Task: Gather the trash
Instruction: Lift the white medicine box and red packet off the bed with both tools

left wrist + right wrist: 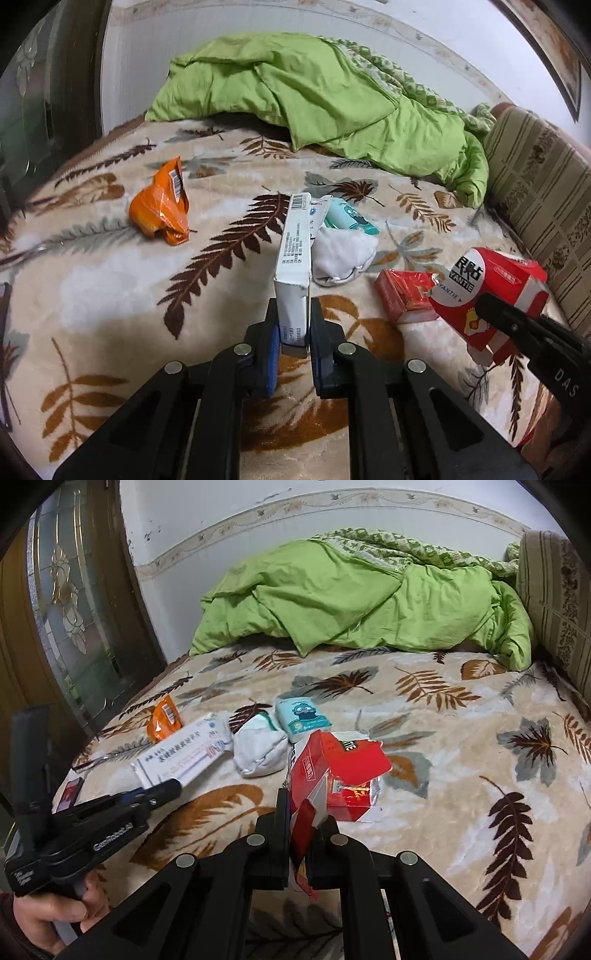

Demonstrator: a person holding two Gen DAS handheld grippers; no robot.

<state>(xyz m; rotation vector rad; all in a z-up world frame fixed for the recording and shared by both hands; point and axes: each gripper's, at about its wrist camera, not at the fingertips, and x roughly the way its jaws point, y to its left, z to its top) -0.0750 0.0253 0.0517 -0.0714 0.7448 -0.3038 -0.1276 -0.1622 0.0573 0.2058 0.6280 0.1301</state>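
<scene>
My left gripper (293, 325) is shut on one end of a long white medicine box (293, 254) and holds it above the bed; it shows in the right wrist view too (184, 757). My right gripper (300, 827) is shut on a torn red carton (332, 771), also seen in the left wrist view (491, 291). A smaller red box (402, 299) lies under the carton. An orange snack wrapper (162, 206) lies at the left. A crumpled white tissue (258, 749) and a teal tissue pack (303, 716) lie mid-bed.
The bed carries a beige leaf-print blanket (461, 746). A green quilt (351, 598) is heaped at the far side. A striped headboard cushion (535, 192) stands at the right. A wooden door with glass (70, 602) is at the left.
</scene>
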